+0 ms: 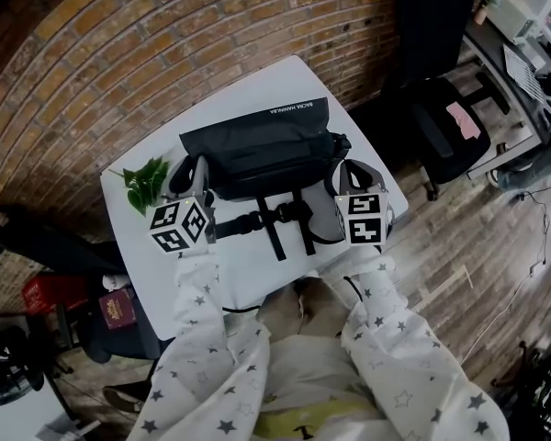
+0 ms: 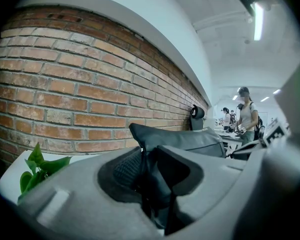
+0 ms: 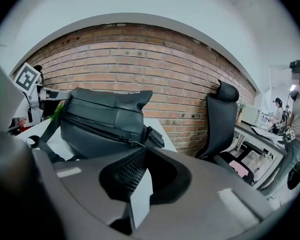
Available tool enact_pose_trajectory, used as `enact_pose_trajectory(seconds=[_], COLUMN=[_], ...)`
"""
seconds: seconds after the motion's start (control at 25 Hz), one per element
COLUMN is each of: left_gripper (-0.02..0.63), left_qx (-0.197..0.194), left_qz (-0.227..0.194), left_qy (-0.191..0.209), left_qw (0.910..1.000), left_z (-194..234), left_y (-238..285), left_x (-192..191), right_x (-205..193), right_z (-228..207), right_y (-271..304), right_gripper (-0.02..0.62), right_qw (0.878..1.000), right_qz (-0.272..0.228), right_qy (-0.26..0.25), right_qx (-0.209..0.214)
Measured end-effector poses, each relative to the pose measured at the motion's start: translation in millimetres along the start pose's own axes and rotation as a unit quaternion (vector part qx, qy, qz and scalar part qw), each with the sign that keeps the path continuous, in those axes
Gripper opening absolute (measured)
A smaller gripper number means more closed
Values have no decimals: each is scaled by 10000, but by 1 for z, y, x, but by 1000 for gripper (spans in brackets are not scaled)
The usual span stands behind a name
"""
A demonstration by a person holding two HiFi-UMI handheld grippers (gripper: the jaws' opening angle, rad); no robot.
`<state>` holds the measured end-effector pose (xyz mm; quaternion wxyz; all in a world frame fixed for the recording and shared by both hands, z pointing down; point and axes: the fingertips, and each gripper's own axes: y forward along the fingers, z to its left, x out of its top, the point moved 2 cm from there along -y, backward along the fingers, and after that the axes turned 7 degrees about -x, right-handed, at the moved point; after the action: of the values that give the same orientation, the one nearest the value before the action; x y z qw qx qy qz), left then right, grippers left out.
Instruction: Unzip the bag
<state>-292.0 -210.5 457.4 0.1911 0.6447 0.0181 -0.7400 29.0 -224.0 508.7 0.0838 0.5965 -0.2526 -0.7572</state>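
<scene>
A green leafy sprig (image 1: 147, 182) lies at the white worktop's (image 1: 248, 278) left edge, a brick wall (image 1: 165, 53) behind and a black office chair (image 1: 441, 122) beside.

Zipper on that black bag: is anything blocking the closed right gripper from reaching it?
Nothing visible does. The zipper pull sits just beyond the shut, empty right gripper, with only open air between them. The left gripper clamps the other end of the bag, clear of that path.

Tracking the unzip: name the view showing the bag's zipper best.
Right gripper view: the zipper crosses the bag plainly. Head view shows the bag from above, no clear zipper; left gripper view only its pinched end.
</scene>
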Motion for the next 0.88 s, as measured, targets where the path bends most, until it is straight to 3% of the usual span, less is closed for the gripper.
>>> enact_pose_trajectory(seconds=[0.32, 0.52, 0.56, 0.64, 0.72, 0.88], left_gripper=[98, 108, 134, 184, 184, 98], left_qx=[16, 97, 151, 186, 143, 66], left_qz=[-24, -84, -110, -172, -228, -257], left_qy=[-2, -175, -180, -160, -101, 117], left_qw=[10000, 9998, 9997, 9996, 9996, 9996], left_z=[0, 0, 0, -1, -6, -21], left_y=[0, -3, -4, -8, -14, -29], left_x=[0, 1, 3, 8, 13, 18], right_x=[-3, -8, -8, -5, -2, 11], right_z=[-4, -3, -3, -4, -7, -5], right_y=[1, 4, 4, 4, 0, -13], right_gripper=[12, 20, 24, 125, 149, 117], right_qw=[10000, 9976, 9967, 9942, 9923, 9896], right_qz=[29, 48, 13, -85, -200, -516], right_qy=[58, 463, 538, 749, 886, 803], right_qx=[25, 519, 612, 768, 844, 1072])
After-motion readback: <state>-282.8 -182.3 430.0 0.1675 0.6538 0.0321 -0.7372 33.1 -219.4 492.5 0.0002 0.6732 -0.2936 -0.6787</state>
